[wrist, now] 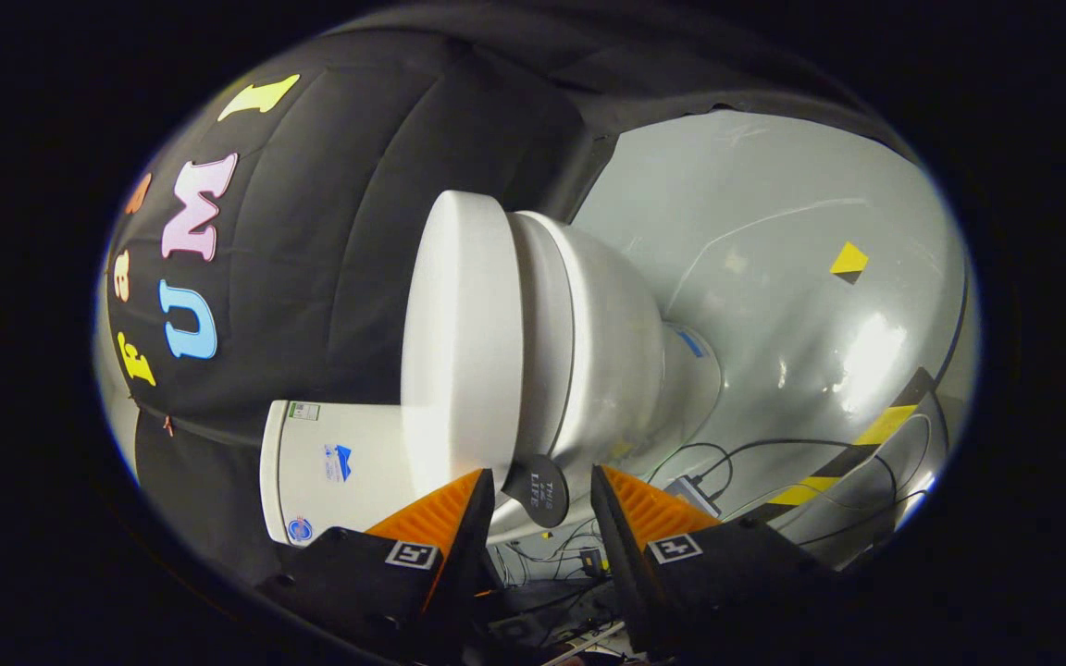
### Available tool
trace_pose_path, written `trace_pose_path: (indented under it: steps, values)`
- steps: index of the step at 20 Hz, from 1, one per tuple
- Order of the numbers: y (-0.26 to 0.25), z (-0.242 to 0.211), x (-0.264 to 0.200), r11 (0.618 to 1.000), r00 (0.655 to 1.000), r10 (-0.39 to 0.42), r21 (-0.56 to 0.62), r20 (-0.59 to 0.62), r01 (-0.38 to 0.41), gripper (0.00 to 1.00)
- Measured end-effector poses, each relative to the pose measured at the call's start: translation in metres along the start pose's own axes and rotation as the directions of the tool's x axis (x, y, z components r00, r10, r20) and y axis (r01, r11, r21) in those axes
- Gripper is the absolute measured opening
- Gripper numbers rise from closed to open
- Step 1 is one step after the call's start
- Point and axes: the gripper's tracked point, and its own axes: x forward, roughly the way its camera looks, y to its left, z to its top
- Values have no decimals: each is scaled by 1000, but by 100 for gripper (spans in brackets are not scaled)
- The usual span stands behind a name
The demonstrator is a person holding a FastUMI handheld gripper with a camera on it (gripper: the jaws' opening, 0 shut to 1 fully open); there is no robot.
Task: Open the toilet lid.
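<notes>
The whole scene appears turned on its side. A white toilet stands against the black cloth wall, its lid (461,333) lying shut on the seat and bowl (607,342), with the tank (334,467) behind. A dark round pull tab (540,492) hangs off the lid's front edge. My gripper (542,474) is open, and its orange ribbed fingers (440,518) stand on either side of the tab. The tab sits in the gap, close to one finger, and neither pad presses on it.
A glossy grey floor (774,277) spreads beyond the bowl, with a yellow-and-black tape strip (852,453) and a small yellow marker (849,261). Black cables (755,449) and a small box (692,490) lie by the toilet's base.
</notes>
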Motion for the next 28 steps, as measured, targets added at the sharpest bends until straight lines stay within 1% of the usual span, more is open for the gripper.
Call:
trace_pose_path:
  steps: [1, 2, 3, 4, 5, 7, 8, 9, 10, 13, 15, 19, 23, 28]
  values:
    - [-1, 2, 3, 1000, 1000, -8, 0, 1, 8, 67]
    - [-4, 1, 13, 1000, 1000, -26, -2, 8, 26, 53]
    - [-6, 4, 6, 999, 999, -39, -2, -4, 39, 39]
    - [-9, 2, 9, 999, 999, -43, -1, -20, 43, 39]
    - [-8, -1, 24, 999, 999, -24, 20, -40, 25, 33]
    - [-6, 0, 9, 999, 998, 5, 41, -65, -2, 22]
    - [-4, 2, 9, 999, 998, 15, 38, -66, -13, 22]
    - [1, 9, 0, 998, 997, 52, 49, -56, -50, 17]
    - [2, 4, 3, 998, 995, 59, 43, -80, -56, 11]
    - [10, 1, -2, 996, 993, 83, 24, -89, -81, 10]
    - [10, -3, -1, 998, 995, 36, -38, -89, -39, 6]
    - [20, 4, -10, 996, 998, -24, -93, -52, 19, 7]
    - [40, 6, -20, 984, 996, -93, -156, -4, 91, 8]
    - [78, 5, -39, 964, 990, -130, -229, 48, 138, 7]
